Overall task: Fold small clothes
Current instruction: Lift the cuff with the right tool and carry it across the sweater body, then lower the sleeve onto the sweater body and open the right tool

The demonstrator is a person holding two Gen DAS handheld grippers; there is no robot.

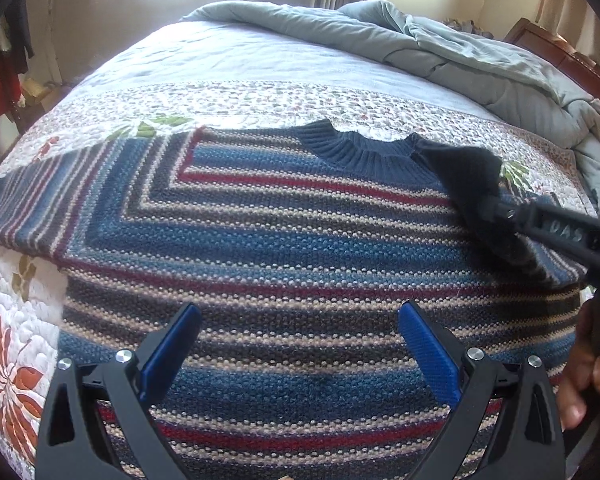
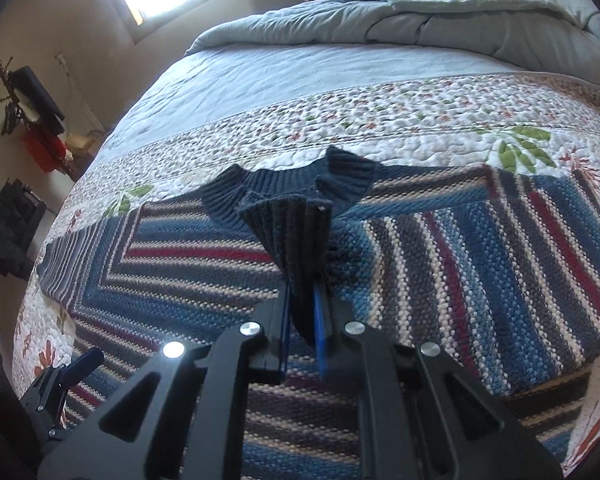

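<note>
A striped knit sweater (image 1: 284, 240) in blue, red, cream and grey lies flat on the bed, its navy ribbed collar (image 1: 360, 152) at the far side. My left gripper (image 1: 300, 336) is open and empty just above the sweater's lower body. My right gripper (image 2: 302, 312) is shut on the navy ribbed sleeve cuff (image 2: 296, 240) and holds the sleeve over the sweater's chest, below the collar (image 2: 260, 192). The right gripper also shows in the left wrist view (image 1: 496, 210) with the dark cuff (image 1: 464, 176) in it. The left sleeve (image 1: 40, 204) is spread out to the left.
The bed carries a floral quilt (image 1: 20, 360) and a pale blue sheet (image 1: 240, 60). A bunched grey-blue duvet (image 1: 460, 52) lies at the far right. A wooden headboard (image 1: 552, 48) is behind it. A coat rack with dark clothes (image 2: 32, 100) stands left.
</note>
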